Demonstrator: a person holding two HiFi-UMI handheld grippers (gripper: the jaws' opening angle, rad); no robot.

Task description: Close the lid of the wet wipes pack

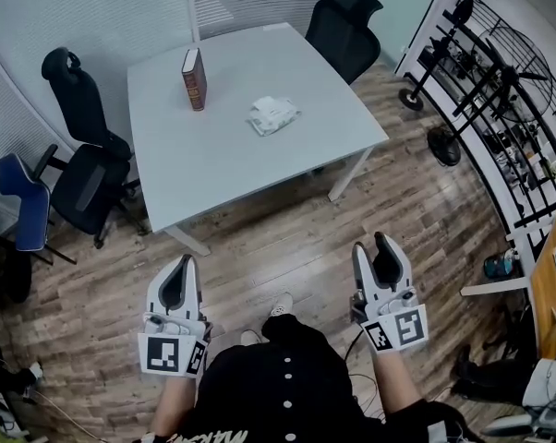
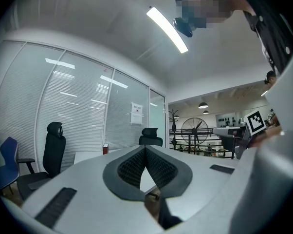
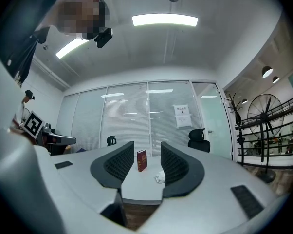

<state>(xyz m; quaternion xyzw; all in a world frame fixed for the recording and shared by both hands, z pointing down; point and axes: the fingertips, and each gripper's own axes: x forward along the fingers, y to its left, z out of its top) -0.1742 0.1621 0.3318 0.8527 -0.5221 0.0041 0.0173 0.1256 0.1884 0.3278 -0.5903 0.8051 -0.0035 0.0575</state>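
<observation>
- Wet wipes pack [image 1: 273, 115]: a white, soft, crumpled packet lying flat on the pale grey tabletop [image 1: 259, 164], right of the upright dark-red book [image 1: 194, 78]. Its print is too small to read.
- Left gripper [image 2: 145, 149]: the ribbed dark fingers [image 2: 129, 167] meet at their tips and hold nothing.
- Right gripper [image 3: 146, 147]: its fingers stand apart with nothing between them, well short of the book.

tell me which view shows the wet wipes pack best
The head view: the wet wipes pack lies whole on the white table, right of the upright book. The right gripper view shows it small, at a jaw's edge. The left gripper view does not show it.
</observation>
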